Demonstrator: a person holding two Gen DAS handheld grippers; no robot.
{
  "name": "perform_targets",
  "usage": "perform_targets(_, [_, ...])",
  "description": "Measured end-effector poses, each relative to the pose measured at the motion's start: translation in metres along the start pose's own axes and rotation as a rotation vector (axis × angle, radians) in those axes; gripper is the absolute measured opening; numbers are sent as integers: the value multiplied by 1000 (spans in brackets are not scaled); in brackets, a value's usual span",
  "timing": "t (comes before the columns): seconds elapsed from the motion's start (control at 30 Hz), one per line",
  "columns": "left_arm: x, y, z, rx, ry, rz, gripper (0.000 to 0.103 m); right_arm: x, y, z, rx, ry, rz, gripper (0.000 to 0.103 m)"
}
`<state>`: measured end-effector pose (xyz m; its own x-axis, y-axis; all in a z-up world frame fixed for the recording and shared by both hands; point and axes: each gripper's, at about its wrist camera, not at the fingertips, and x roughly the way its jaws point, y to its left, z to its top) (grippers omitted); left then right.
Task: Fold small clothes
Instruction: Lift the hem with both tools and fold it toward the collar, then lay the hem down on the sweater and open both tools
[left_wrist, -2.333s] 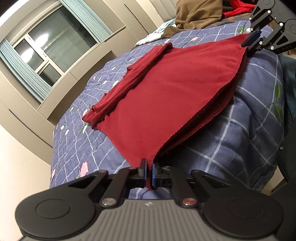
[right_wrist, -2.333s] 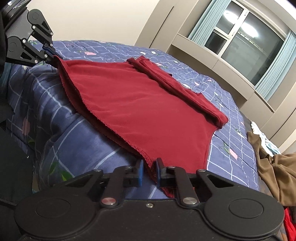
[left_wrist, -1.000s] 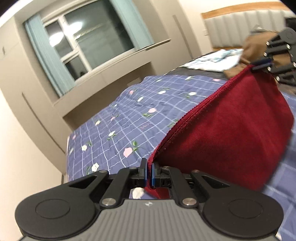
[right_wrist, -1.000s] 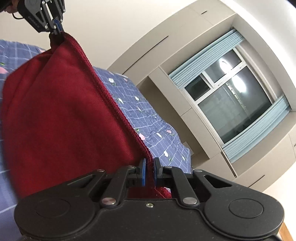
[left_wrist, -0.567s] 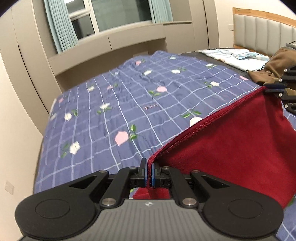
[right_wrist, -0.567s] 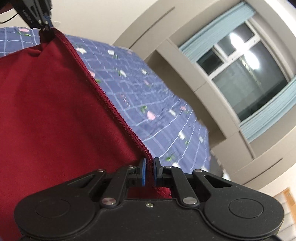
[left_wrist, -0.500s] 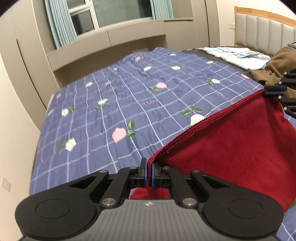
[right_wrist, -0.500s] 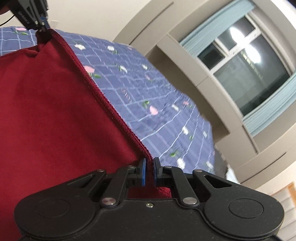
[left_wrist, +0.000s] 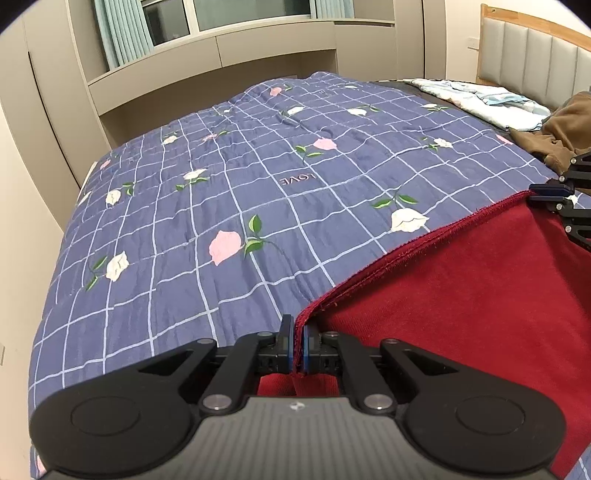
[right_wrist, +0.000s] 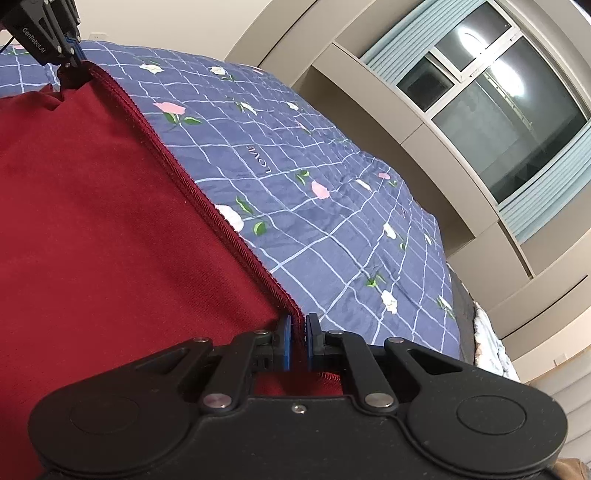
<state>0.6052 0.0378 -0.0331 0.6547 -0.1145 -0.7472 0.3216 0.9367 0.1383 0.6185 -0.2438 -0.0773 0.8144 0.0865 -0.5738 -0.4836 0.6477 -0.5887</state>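
Blue checked quilt with pink and white roses (left_wrist: 258, 177) covers the bed. Dark red knit garment (left_wrist: 461, 302) held up over its near side, stitched hem stretched taut as the long axis, running gripper to gripper, the cloth hanging below it. Brown crumpled garment (left_wrist: 561, 129) lies far right. Left gripper (left_wrist: 295, 345) clamped on one hem corner; right gripper (right_wrist: 295, 343) pinches the other corner.
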Motion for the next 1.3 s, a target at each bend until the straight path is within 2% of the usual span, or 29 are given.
perform_targets(0.47, [25, 1, -7, -31, 49, -2, 4, 19, 9, -10, 46, 27, 23, 8])
perform_targets(0.63, [32, 1, -9, -46, 66, 0, 6, 26, 13, -15, 62, 37, 25, 12])
perform_targets(0.83, [37, 3, -8, -76, 87, -3, 9, 31, 8, -16, 89, 47, -14, 33])
perform_targets(0.9, [37, 5, -7, -86, 93, 2, 13, 33, 3, -16, 107, 53, -28, 46])
perform_targets(0.93, [37, 5, -6, -91, 94, 3, 16, 33, 1, -17, 114, 57, -42, 51])
perform_targets(0.97, [36, 6, -6, -94, 95, 9, 19, 33, -1, -17, 120, 62, -61, 60])
perform_targets(1.0, [35, 6, -6, -97, 93, 17, 27, 33, -3, -18, 125, 68, -84, 70])
perform_targets(1.07, [33, 9, -5, -109, 93, 38, 42, 32, -10, -20, 146, 83, -130, 80])
perform_targets(1.1, [32, 11, -5, -121, 93, 45, 54, 32, -15, -22, 163, 94, -152, 85])
perform_targets(1.13, [30, 13, -5, -136, 93, 47, 65, 31, -19, -24, 181, 105, -172, 88])
perform_targets(1.17, [28, 16, -5, -156, 93, 45, 71, 29, -25, -26, 204, 113, -195, 92])
perform_targets(1.23, [21, 20, -5, -191, 83, 41, 90, 23, -36, -31, 257, 121, -231, 95])
perform_targets(1.3, [11, 23, -5, -215, 54, 59, 96, 12, -46, -35, 311, 113, -249, 100])
